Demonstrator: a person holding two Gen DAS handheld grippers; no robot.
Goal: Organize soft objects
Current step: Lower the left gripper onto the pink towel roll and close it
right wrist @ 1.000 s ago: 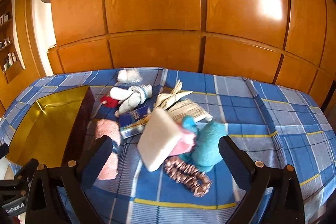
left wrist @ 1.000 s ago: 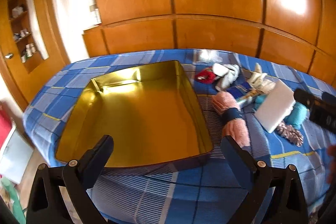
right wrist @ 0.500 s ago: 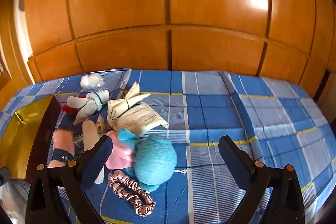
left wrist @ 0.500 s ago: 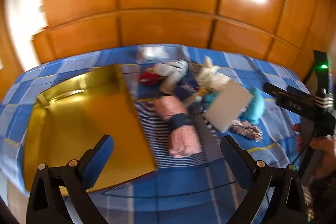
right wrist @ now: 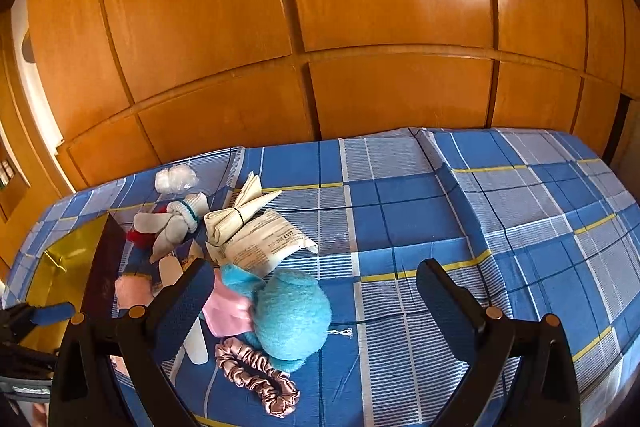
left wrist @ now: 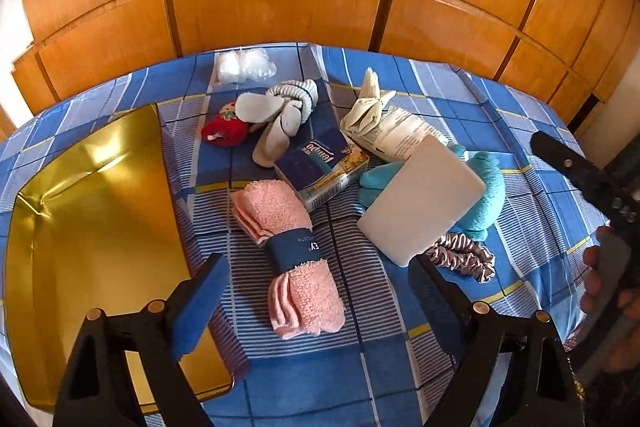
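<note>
Pink washcloths (left wrist: 294, 255) are lying beside the gold tray (left wrist: 92, 211), soft and light (squeeze the dark band); the left hand-held gripper (left wrist: 316, 301) is closing, grasping nothing.

tray (left wrist: 92, 227): bottom-left corner runs off frame at 7 o'clock
pink cloth (right wrist: 228, 307): mostly tucked under the blue plush (right wrist: 292, 319)
shelf (right wrist: 6, 175): 9 o'clock, too tiny to read

1 gold tray (left wrist: 92, 227); 1 pink towel bundle (left wrist: 292, 251); 1 tissue pack (left wrist: 320, 163); 1 white sponge (left wrist: 424, 203); 1 scrunchie (left wrist: 464, 255).
</note>
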